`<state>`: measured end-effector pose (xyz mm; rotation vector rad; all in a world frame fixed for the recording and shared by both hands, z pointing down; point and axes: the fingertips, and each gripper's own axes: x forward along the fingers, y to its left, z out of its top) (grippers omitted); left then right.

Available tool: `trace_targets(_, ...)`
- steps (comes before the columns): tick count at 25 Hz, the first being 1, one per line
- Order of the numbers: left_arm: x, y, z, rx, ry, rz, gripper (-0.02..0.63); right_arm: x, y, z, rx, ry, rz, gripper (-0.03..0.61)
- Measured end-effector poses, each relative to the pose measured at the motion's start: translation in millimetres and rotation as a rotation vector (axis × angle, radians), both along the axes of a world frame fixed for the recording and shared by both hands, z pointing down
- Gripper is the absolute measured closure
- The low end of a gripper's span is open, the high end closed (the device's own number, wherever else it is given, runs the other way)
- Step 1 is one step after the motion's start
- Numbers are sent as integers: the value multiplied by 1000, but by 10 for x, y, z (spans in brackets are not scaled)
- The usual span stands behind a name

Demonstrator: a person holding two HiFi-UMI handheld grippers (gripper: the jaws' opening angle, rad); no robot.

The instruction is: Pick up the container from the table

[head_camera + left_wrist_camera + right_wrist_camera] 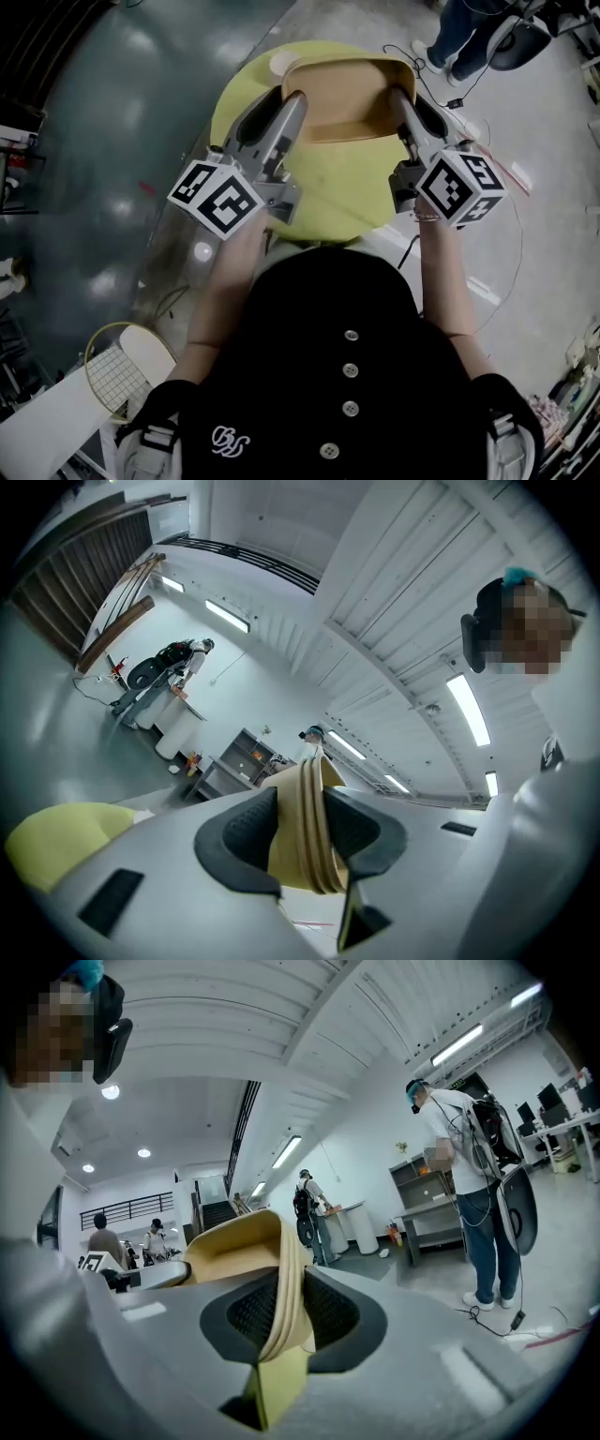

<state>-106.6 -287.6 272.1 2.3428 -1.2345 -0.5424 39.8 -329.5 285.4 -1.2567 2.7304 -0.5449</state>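
Note:
A tan, shallow plastic container (349, 92) hangs above the round yellow-green table (337, 202). My left gripper (292, 101) is shut on its left wall, and my right gripper (401, 97) is shut on its right wall. In the left gripper view the ridged tan rim (302, 817) is pinched between the dark pads of the left gripper (302, 834). In the right gripper view a thinner tan rim (279, 1269) sits squeezed between the pads of the right gripper (281, 1314). Both grippers point about level. The container's inside looks empty.
A small white disc (282, 64) lies on the table's far edge. A person (461, 36) stands on the floor beyond the table, with cables (497, 173) at the right. A racket (117, 370) lies at lower left. Shelves (427, 1194) stand farther off.

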Motion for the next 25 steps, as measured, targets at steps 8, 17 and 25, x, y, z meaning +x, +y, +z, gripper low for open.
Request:
trace_targets(8,52,64,-149,68,15,33,476,60,81,-245,88,5,19,526)
trace_targets(17,126,140,-200,103,22,63,476,157,219,-313,102,-52,14,514)
trace_targets(25,160,139,-189,104,10,64,476,186,253,-241,90,-71,19,515)
